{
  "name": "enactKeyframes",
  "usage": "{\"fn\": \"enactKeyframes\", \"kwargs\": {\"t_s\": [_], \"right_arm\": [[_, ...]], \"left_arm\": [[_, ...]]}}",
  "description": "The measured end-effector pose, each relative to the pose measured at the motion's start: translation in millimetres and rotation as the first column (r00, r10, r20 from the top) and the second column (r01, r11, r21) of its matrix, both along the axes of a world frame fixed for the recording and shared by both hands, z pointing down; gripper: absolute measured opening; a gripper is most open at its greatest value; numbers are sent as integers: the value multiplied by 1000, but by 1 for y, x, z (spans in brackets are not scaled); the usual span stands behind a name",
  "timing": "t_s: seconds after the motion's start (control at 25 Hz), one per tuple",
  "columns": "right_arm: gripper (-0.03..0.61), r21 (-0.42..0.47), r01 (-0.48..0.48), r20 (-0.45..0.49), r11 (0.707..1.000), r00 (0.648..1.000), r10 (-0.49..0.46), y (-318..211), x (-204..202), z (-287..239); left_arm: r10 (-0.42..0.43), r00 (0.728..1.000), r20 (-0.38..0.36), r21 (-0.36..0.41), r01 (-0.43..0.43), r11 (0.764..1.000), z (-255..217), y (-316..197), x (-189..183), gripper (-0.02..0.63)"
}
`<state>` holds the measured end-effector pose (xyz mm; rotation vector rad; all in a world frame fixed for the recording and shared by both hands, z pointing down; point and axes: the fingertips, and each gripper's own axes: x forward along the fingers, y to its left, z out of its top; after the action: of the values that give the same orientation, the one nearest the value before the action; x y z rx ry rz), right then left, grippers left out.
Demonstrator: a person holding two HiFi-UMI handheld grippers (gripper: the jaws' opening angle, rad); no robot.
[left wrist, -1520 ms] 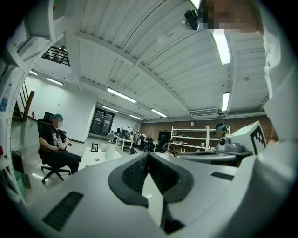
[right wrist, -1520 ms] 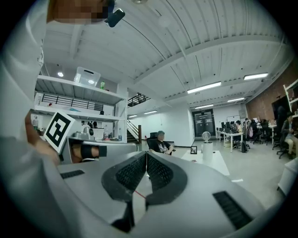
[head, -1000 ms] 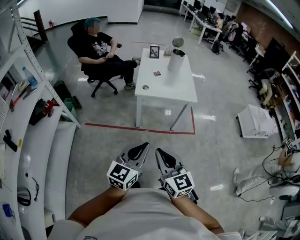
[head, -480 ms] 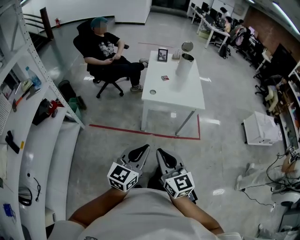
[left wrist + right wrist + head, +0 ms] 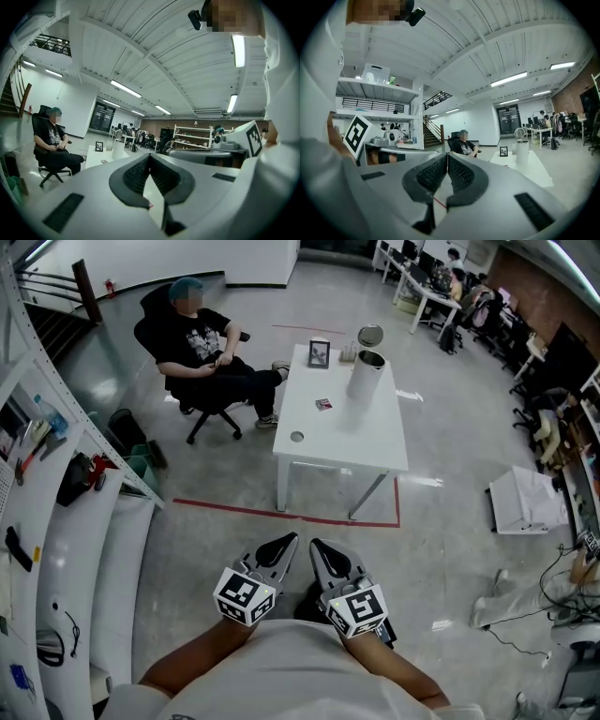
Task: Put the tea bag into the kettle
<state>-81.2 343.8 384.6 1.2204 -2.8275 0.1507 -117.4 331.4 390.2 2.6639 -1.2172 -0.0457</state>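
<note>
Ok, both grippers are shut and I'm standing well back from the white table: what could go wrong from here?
1. The small dark tea bag lies flat on the white table. The left gripper and right gripper, both shut and empty, may slide off it.
2. The tall white kettle is narrow, with a small picture frame nearby. A bump could tip either.
3. A seated person is close to the table's side.

1. A small dark packet (image 5: 323, 404) on the desk (image 5: 375, 442) is showing too small to identify.
2. The kettle (image 5: 364, 379) is hiding its own inside.
3. The person's shirt (image 5: 281, 676) is covering the rear of the left tongs (image 5: 287, 540) and the right tongs (image 5: 318, 545).
4. The shelving (image 5: 56, 521) is running off the left edge.
</note>
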Motion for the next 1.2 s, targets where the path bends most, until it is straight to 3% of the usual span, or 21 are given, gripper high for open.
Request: {"fn": "enactKeyframes", "kwargs": {"t_s": [0.52,0.92,1.2], "right_arm": [[12,-51,41,-9,998,999,-42,-118,68,11],[11,-56,74,34,996,997,-72,-182,119,10],[12,-33,58,37,998,998,-57,-202,144,3]], "left_arm": [[-14,1000,-17,-73,13,997,13,-121,75,11],[-60,998,-26,-44,59,997,5,-177,119,11],[-43,997,-59,-19,42,999,-5,-202,141,11]]}}
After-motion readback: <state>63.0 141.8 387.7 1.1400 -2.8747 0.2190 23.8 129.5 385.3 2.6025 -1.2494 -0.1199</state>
